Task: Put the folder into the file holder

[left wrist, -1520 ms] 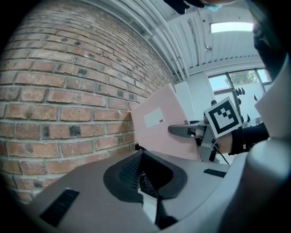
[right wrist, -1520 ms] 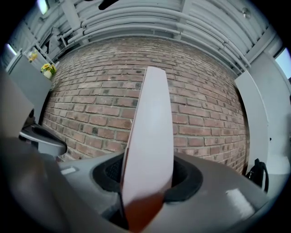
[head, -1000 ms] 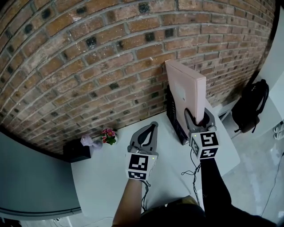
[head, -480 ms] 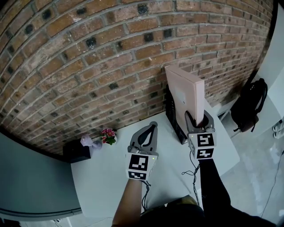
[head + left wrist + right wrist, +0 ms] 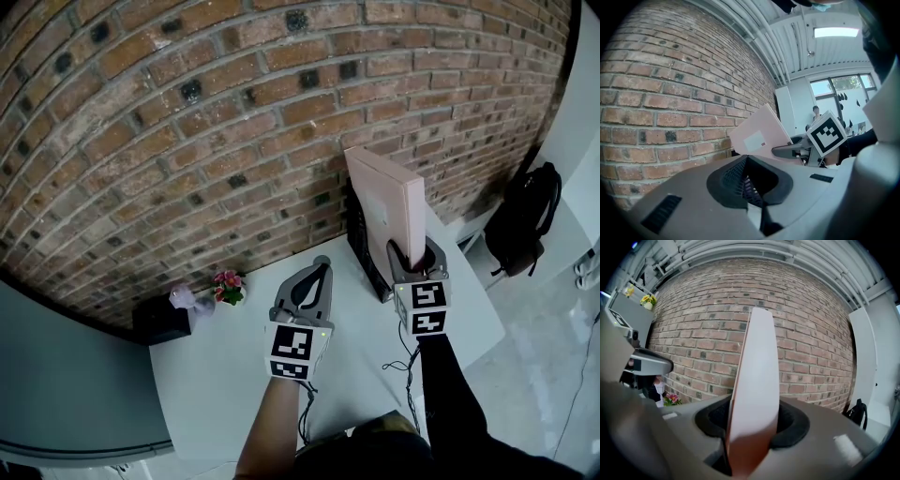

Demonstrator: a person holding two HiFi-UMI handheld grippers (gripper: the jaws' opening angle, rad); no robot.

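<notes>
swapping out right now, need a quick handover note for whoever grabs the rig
Right gripper: shut on the pink folder, holding its near edge, folder upright.
Left gripper: shut, empty, above the table.
File holder: black, against the brick wall; the folder stands at it, its bottom hidden.
Done: folder is at the holder.
Left: check it is seated, then release.

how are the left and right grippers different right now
The right gripper is shut on the pink folder, which stands upright on edge; the left gripper is shut with nothing between its jaws. The right gripper is at the black file holder by the brick wall, while the left gripper is over bare white table. Both carry a cube with square markers.
</notes>
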